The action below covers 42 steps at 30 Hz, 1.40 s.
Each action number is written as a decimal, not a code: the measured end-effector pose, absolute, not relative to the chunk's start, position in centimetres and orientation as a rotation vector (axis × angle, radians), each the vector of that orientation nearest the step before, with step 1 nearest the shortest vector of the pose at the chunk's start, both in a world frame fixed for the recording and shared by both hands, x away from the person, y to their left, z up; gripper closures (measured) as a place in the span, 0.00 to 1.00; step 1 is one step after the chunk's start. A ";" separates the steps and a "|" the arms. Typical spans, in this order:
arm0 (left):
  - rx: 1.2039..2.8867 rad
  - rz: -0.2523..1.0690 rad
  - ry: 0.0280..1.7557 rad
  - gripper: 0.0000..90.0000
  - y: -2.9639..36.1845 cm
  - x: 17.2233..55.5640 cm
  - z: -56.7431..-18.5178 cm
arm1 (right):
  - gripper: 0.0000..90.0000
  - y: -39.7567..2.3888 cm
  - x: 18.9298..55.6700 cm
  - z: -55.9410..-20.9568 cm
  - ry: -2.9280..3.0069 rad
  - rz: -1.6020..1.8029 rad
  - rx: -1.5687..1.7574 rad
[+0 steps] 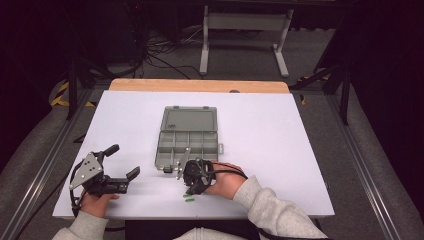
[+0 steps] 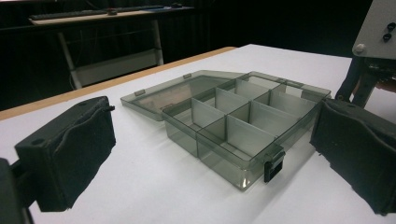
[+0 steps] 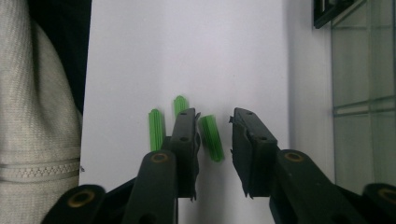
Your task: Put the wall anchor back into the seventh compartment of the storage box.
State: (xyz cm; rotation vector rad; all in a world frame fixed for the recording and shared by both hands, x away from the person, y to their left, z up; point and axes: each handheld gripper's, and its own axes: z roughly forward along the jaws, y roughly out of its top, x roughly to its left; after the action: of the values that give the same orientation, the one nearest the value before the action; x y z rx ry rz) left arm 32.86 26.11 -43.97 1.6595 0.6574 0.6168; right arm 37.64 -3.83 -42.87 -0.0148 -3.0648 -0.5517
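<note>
On the white table top (image 1: 280,150) lies a clear grey compartment box (image 1: 187,145), its lid (image 1: 189,120) folded flat open away from the person. In the left gripper view the box shows 2 rows of empty compartments and a black latch (image 2: 272,169) on its near corner.

The right gripper (image 1: 189,189) sits just in front of the box's near edge, pointing down at the table close to the person. In the right gripper view, its 2 black jaws stand a narrow gap apart over 3 small green wall plugs (image 3: 163,123) lying on the white surface. One plug (image 3: 211,138), blurred, lies between the jaws, close against the left pad; the pads do not yet press it from both sides. The other 2 plugs lie just beside that left jaw, on its outer side, partly hidden by it. The person's pale knit sleeve (image 3: 32,112) runs along the left edge of that view.

The left gripper (image 1: 122,167) rests on the table well to the left of the box, its jaws spread wide with nothing between them, and it faces the box.
</note>
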 end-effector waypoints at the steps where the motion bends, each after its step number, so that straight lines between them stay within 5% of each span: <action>1: 1.660 0.617 0.657 0.00 26.1 32.9 -44.0 | 0.82 -3.8 37.6 -42.9 -3.065 -0.550 -0.011; 7: 1.662 0.619 0.659 0.00 26.1 32.9 -44.0 | 0.93 -3.8 37.7 -42.9 -3.068 -0.547 -0.008; 42: 1.661 0.619 0.667 0.00 26.1 32.9 -44.0 | 0.93 -5.2 40.7 -36.8 -3.105 -0.699 -0.137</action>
State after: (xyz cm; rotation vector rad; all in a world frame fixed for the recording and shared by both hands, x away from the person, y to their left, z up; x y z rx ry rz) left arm 32.94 26.07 -44.03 1.6614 0.6674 0.6187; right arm 40.74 -5.25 -36.78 -0.1374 -3.1053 -0.6990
